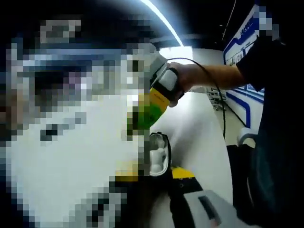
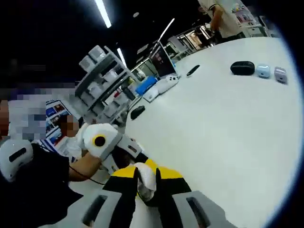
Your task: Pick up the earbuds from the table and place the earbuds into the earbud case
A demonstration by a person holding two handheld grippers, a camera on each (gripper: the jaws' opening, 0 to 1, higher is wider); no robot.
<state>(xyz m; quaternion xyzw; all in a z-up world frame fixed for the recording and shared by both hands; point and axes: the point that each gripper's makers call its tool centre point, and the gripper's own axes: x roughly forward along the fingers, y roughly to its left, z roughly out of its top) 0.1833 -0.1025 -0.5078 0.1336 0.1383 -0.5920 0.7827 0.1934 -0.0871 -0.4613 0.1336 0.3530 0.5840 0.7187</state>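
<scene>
I have my right gripper clenched on a small glossy white plastic earbud, pinched between the black-and-yellow pads. My left gripper grips the open white earbud case, its cavity facing up, just below the other gripper's green-and-yellow body. The white table stretches far to the right, where a dark oval case and two pale cases sit. The bud looks light, hard and slippery; I judge a gentle hold across its body best, stem towards the socket
</scene>
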